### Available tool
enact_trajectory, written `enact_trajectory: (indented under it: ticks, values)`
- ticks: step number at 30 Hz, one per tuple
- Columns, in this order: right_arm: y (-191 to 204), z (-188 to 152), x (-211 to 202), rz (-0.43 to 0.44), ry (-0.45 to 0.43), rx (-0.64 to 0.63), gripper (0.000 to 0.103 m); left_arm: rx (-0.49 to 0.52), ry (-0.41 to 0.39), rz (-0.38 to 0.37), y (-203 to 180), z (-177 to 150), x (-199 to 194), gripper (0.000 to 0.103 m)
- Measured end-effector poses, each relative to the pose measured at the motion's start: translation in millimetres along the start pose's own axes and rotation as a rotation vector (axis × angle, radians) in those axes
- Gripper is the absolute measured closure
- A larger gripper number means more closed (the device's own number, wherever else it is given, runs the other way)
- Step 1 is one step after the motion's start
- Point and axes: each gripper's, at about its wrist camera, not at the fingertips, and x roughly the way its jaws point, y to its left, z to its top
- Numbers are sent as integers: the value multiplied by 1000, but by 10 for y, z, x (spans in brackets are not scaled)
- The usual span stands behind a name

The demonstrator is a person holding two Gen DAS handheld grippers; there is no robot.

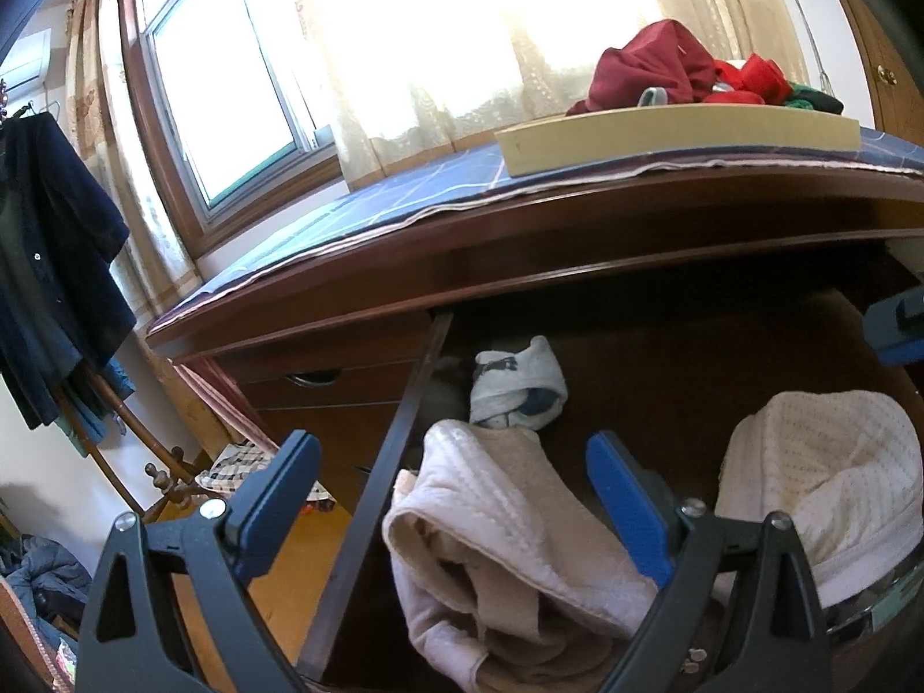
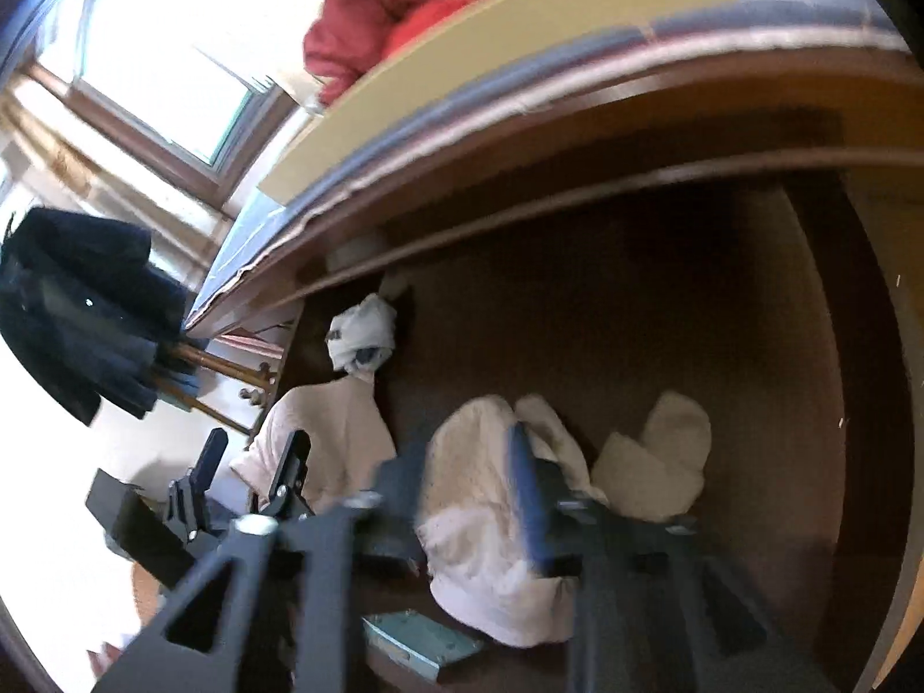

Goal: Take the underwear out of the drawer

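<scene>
An open wooden drawer [image 1: 404, 404] holds pale folded underwear. Between the spread, empty fingers of the left gripper [image 1: 456, 496] lies a cream garment [image 1: 496, 543], with a rolled white-and-grey piece [image 1: 517, 384] just beyond. The right gripper [image 2: 462, 485] is clenched on a white quilted garment [image 2: 479, 520]; another white piece [image 2: 658, 462] lies to its right.

Open drawer [image 1: 398, 421]: one.
White and cream garments in it: four — pinkish piece [image 2: 323, 433] left of the right claw, waffle-knit piece [image 2: 479, 525] between its fingers, cream piece [image 2: 658, 462] to its right, rolled grey-white piece [image 2: 364, 335] beyond.
Cardboard tray [image 1: 681, 136] above: one.
</scene>
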Motion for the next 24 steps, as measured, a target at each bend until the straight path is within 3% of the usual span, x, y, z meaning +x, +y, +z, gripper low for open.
enact_trajectory:
  ticks: [2, 8, 14, 18, 24]
  values:
    - [-75, -1, 19, 13, 11, 33, 23, 1, -1, 2, -4, -3, -7, 8]
    - [53, 65, 392, -65, 143, -72, 23, 3, -2, 5, -7, -5, -11, 8]
    - [240, 141, 998, -105, 365, -218, 23, 1, -2, 3, -8, -6, -8, 8]
    - [319, -18, 1266, -127, 545, -339, 23, 5, -5, -1, -11, 2, -13, 8]
    - [377, -293, 1131, -106, 600, -451, 23, 5, -3, -1, -3, 9, -19, 8]
